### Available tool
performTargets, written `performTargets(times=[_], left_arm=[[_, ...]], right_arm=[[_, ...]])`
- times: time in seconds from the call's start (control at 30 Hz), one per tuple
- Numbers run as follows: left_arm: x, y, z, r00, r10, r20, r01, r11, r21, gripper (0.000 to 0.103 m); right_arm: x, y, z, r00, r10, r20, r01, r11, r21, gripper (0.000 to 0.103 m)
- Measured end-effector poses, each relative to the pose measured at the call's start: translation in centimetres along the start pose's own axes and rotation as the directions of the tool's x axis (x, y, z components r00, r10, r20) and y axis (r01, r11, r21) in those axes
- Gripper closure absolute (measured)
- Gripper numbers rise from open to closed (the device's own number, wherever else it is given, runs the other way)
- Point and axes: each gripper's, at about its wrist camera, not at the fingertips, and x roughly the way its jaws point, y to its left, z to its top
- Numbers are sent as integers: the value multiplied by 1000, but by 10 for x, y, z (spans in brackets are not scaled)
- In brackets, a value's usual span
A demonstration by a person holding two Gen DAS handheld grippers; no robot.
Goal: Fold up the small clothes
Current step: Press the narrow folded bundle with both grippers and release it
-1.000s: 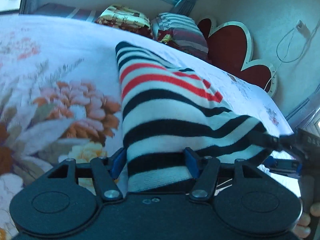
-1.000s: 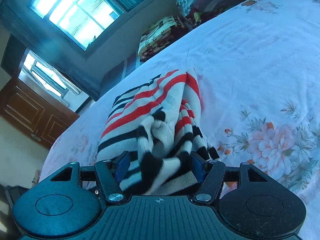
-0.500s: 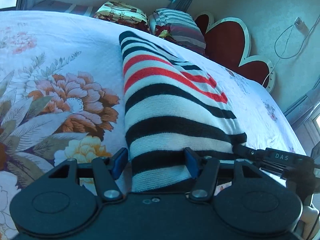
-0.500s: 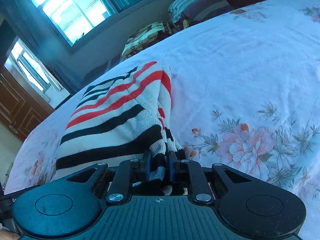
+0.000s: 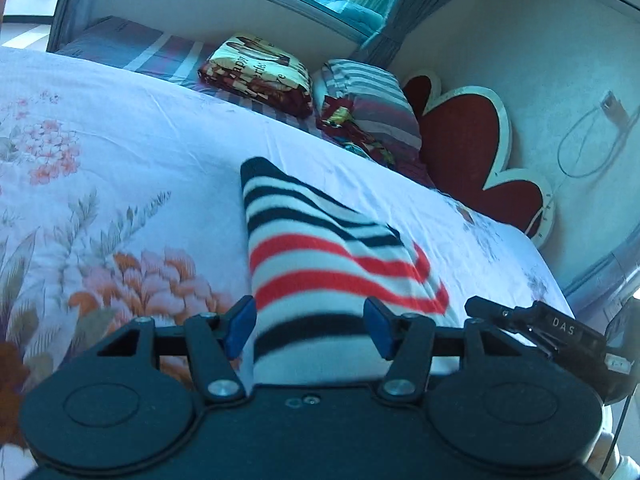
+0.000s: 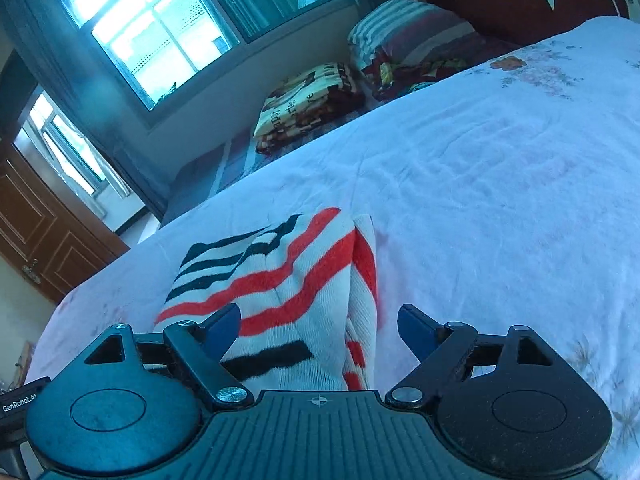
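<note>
A small knit garment with black, white and red stripes (image 5: 320, 264) lies folded on the flowered bedsheet (image 5: 120, 168). My left gripper (image 5: 308, 324) hovers over its near end with the jaws wide apart and closing a little; the blue pads (image 5: 240, 320) do not press on the cloth. In the right wrist view the same striped garment (image 6: 288, 280) shows its folded edge on the right. My right gripper (image 6: 320, 328) is opening wide over the near end, with the cloth loose between its pads. One black finger of the right gripper (image 5: 520, 320) shows beside the garment in the left wrist view.
A folded printed blanket (image 5: 256, 72) and a striped pillow (image 5: 368, 100) lie at the far side of the bed. A red heart-shaped headboard (image 5: 472, 144) stands against the wall. A window (image 6: 160, 32) and a brown door (image 6: 36, 232) are beyond the bed.
The right gripper, shut on the garment's edge half a second ago, has let go and drawn back. The left gripper has pulled back and up, so the garment sits farther away.
</note>
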Motion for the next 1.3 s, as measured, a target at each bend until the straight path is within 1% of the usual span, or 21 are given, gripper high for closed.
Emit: performTargets(times=[0.1, 0.2, 0.23, 0.3, 0.37, 0.4, 0.43, 0.47, 0.53, 0.57, 0.63, 0.73, 0.8, 0.87, 0.93, 1.0, 1.07, 1.1, 1.13, 1.17, 1.3], left_arm=[[16, 3, 9, 1000, 26, -6, -26, 1000, -6, 47], [31, 6, 10, 999, 13, -41, -14, 1000, -28, 47], [35, 6, 8, 999, 16, -50, -17, 1000, -25, 47], [45, 6, 2, 998, 19, -64, -20, 1000, -16, 46], [51, 8, -1, 998, 25, -64, -27, 999, -19, 45], [53, 8, -2, 998, 29, -63, -30, 999, -19, 45], [54, 7, -3, 998, 33, -59, -34, 999, -13, 45], [54, 5, -3, 998, 38, -56, -38, 999, -3, 45], [52, 1, -2, 997, 49, -55, -49, 999, 9, 45], [52, 0, -1, 997, 53, -55, -52, 999, 13, 45], [50, -5, 0, 997, 59, -51, -57, 998, 32, 45], [52, -9, 0, 996, 73, -44, -70, 996, 62, 45], [55, -9, -2, 996, 75, -42, -72, 994, 76, 44], [55, -11, -3, 996, 80, -39, -76, 993, 94, 43], [54, -12, -1, 996, 82, -46, -78, 993, 93, 44], [52, -13, 1, 995, 87, -47, -82, 992, 98, 44], [50, -16, 2, 995, 92, -41, -86, 989, 117, 46], [49, -18, 4, 995, 95, -40, -89, 988, 124, 46], [49, -20, 6, 994, 98, -38, -92, 988, 128, 46], [48, -21, 7, 995, 97, -34, -92, 987, 130, 46], [51, -24, 17, 995, 100, -23, -96, 985, 142, 44]], right_arm=[[24, -3, 10, 999, 0, -33, 0, 1000, 4, 18], [32, -3, 8, 999, 7, -41, -8, 1000, -5, 18], [34, -1, 6, 999, 5, -43, -6, 1000, -18, 36], [39, 1, 1, 998, -11, -60, 9, 999, -40, 64], [40, 4, -3, 999, -25, -48, 20, 996, -84, 67], [39, 5, -5, 999, -33, -42, 28, 994, -107, 70], [37, 7, -6, 999, -39, -29, 35, 991, -126, 76], [34, 7, -7, 999, -45, -12, 43, 990, -136, 80], [27, 8, -7, 998, -55, 29, 58, 988, -143, 92], [22, 9, -7, 997, -55, 51, 62, 987, -151, 92], [21, 13, -8, 996, -62, 59, 72, 979, -188, 92], [29, 8, -14, 995, -90, 46, 97, 978, -184, 92], [33, 0, -18, 992, -113, 54, 121, 979, -164, 92], [32, -4, -16, 993, -103, 50, 109, 986, -130, 92], [26, 1, -13, 994, -92, 62, 99, 986, -134, 92], [26, 0, -5, 997, -65, 35, 68, 992, -107, 91], [24, -2, 5, 998, -48, 38, 51, 995, -82, 77], [25, -2, 10, 998, -46, 35, 48, 996, -76, 59], [27, -2, 15, 999, -41, 25, 42, 997, -69, 37], [29, -1, 19, 999, -35, 24, 36, 997, -69, 31], [46, 5, 29, 999, -52, -11, 50, 992, -113, 31]])
